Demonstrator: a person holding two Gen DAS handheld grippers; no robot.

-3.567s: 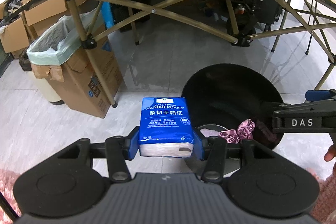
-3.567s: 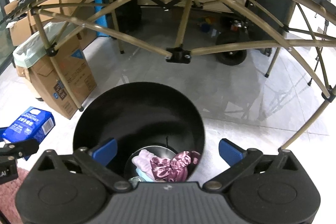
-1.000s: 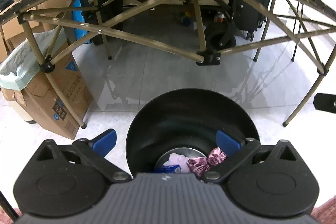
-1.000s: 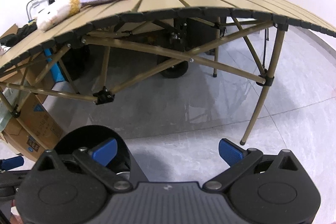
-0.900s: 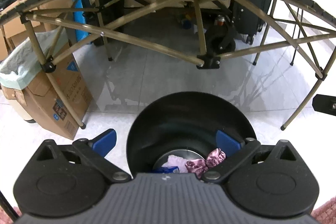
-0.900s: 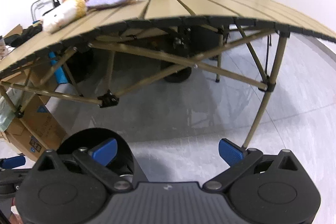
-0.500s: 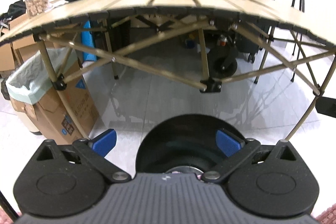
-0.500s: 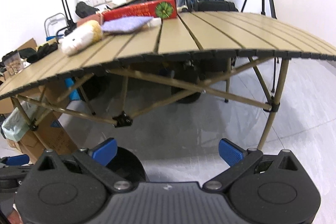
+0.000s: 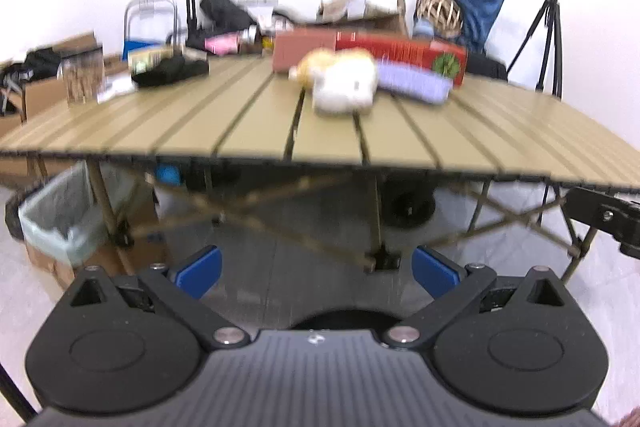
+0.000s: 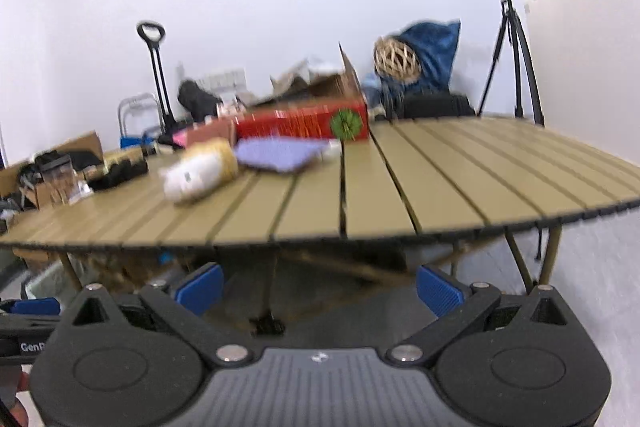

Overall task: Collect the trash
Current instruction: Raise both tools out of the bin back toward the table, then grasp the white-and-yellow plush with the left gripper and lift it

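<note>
My left gripper (image 9: 316, 269) is open and holds nothing; it looks level across the tan slatted table (image 9: 256, 135). Only a sliver of the black trash bin (image 9: 340, 319) shows just behind its fingers. On the tabletop lie a white and yellow soft pack (image 9: 344, 83), a purple flat pack (image 9: 414, 83) and a long red box (image 9: 400, 55). My right gripper (image 10: 318, 287) is also open and empty, facing the same table (image 10: 380, 195), with the white and yellow pack (image 10: 200, 171), purple pack (image 10: 280, 153) and red box (image 10: 304, 125) ahead. Both views are blurred.
A cardboard box with a pale green liner (image 9: 56, 219) stands under the table's left end. A clear jar (image 9: 82, 79) and a black item (image 9: 170, 71) sit at the table's left. A tripod (image 10: 516, 55) and a wicker ball (image 10: 396, 61) stand behind it.
Both grippers have risen from over the black bin to tabletop height. The blue tissue pack that the left gripper held now lies in the bin, which has dropped almost out of view.
</note>
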